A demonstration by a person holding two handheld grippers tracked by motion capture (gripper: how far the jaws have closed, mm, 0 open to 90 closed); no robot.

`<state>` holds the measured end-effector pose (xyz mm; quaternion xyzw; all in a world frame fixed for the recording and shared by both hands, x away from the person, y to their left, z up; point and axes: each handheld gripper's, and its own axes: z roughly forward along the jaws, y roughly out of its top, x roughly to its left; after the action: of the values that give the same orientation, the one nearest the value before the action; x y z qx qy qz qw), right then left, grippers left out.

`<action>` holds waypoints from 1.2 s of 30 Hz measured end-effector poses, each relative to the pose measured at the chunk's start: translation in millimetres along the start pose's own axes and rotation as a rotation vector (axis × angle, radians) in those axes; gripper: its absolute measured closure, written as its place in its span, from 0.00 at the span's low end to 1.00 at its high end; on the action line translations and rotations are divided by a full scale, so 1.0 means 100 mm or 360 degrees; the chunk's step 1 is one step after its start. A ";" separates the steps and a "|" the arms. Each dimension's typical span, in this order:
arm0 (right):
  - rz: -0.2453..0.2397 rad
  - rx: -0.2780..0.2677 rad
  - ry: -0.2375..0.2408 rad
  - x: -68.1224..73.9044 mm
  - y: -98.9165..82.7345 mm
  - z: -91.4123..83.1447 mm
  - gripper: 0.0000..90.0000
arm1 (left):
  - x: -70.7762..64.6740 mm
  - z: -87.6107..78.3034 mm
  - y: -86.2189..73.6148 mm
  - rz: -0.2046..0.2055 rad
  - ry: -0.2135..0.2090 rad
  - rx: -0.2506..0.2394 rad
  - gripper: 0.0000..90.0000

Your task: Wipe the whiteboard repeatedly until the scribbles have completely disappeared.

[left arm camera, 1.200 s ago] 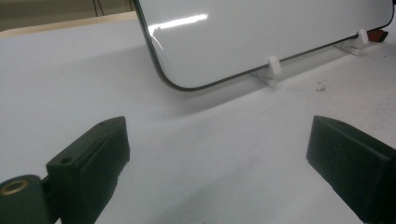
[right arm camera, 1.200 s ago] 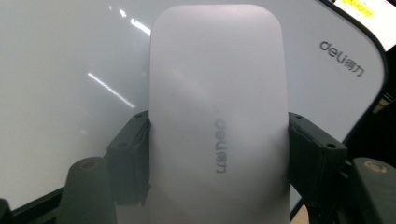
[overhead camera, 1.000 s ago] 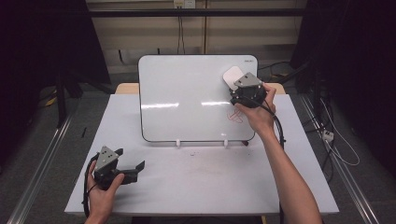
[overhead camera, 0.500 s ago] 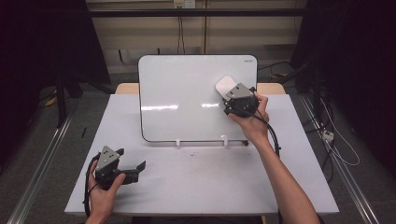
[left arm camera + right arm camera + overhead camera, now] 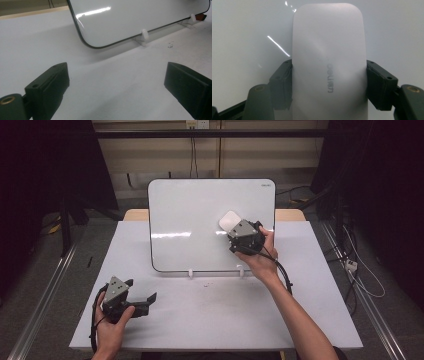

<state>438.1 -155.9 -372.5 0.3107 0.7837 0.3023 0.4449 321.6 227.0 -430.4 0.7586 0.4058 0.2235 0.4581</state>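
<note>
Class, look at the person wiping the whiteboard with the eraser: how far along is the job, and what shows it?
Done: the white rounded plastic eraser is clamped in the right gripper, and the propped glossy whiteboard shows no marks. In hand: the eraser sits against the board's right part. Left: possibly a few more passes, though nothing visible needs wiping, then putting the eraser down. The left gripper waits open on the white table.
</note>
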 end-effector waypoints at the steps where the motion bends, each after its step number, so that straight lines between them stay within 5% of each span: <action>1: -0.0017 0.0002 0.0012 0.06 0.00 0.00 0.35 | 0.01 0.00 0.00 -0.0001 -0.0003 0.0007 0.06; 6: -0.0103 0.0007 0.0068 0.23 0.00 0.00 0.35 | 0.00 0.00 0.00 0.0001 -0.0003 0.0000 0.07; 13: -0.0114 0.0006 0.0081 0.22 0.00 0.00 0.35 | 0.02 -0.01 0.00 0.0008 0.0004 0.0010 0.06; 25: -0.0038 -0.0001 0.0040 -0.01 0.00 0.00 0.35 | 0.03 -0.02 -0.01 -0.0009 0.0004 -0.0005 0.06; 36: 0.0084 0.0001 -0.0037 -0.37 -0.01 -0.01 0.35 | 0.03 -0.04 0.00 -0.0016 0.0006 -0.0016 0.07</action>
<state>452.2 -184.7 -354.1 0.3349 0.7701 0.3100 0.4458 320.7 231.7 -429.1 0.7539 0.4092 0.2246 0.4623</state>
